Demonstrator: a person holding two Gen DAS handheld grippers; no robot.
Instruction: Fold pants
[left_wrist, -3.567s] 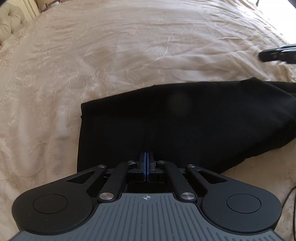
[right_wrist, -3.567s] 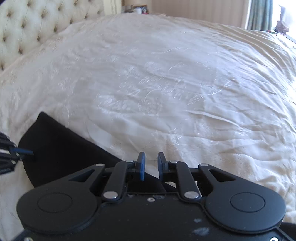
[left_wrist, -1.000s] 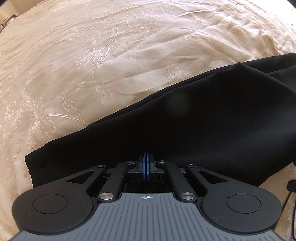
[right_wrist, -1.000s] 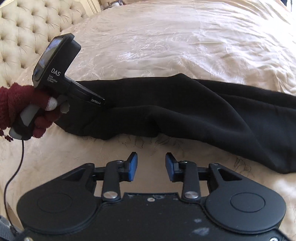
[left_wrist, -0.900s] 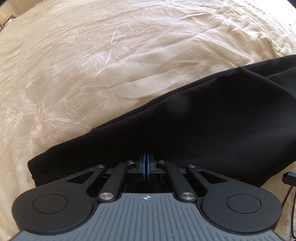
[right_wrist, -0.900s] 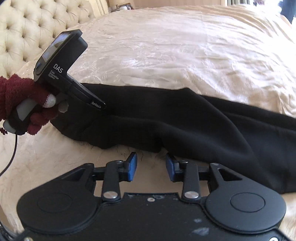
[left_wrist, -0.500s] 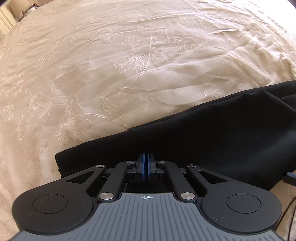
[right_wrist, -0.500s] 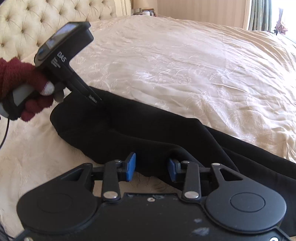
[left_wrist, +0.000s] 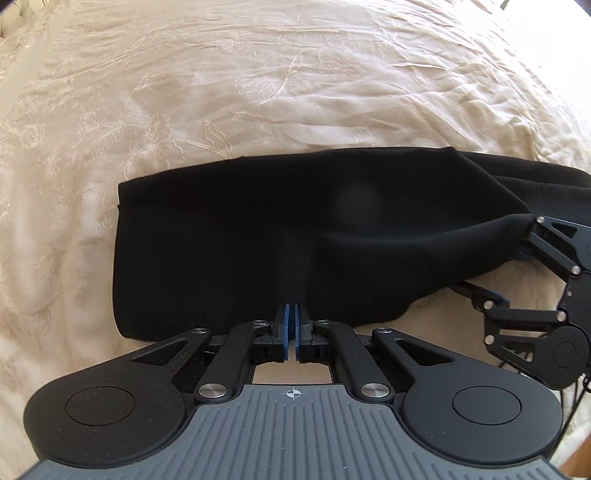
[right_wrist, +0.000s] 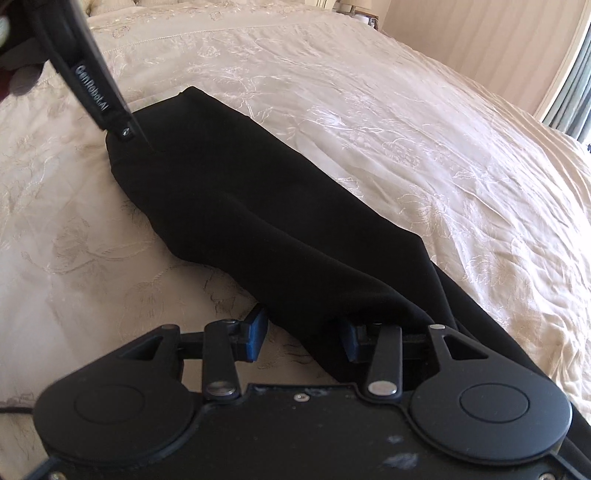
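Black pants (left_wrist: 258, 229) lie folded lengthwise on the bed, one end at the left in the left wrist view. My left gripper (left_wrist: 290, 314) is shut on the cloth at that end's near edge, and a ridge of fabric rises to its tips. From the right wrist camera, the left gripper (right_wrist: 136, 136) meets the far end of the pants (right_wrist: 240, 206). My right gripper (right_wrist: 302, 336) straddles the near folded edge. Its jaws are opening, the cloth lies between the blue pads (right_wrist: 255, 334), and they do not press on it. The left wrist view catches the right gripper (left_wrist: 511, 275) at the right.
A cream embroidered bedspread (left_wrist: 258, 92) covers the whole bed around the pants. A wall (right_wrist: 480, 37) and a curtain (right_wrist: 576, 92) stand beyond the far side. A dark cable (left_wrist: 576, 398) hangs at the right edge. A hand in a red glove (right_wrist: 11, 81) holds the left gripper.
The left gripper rose, still shut, and the pants' end came with it. The right gripper rolled and slid up to the near fold, its jaws spreading around the cloth.
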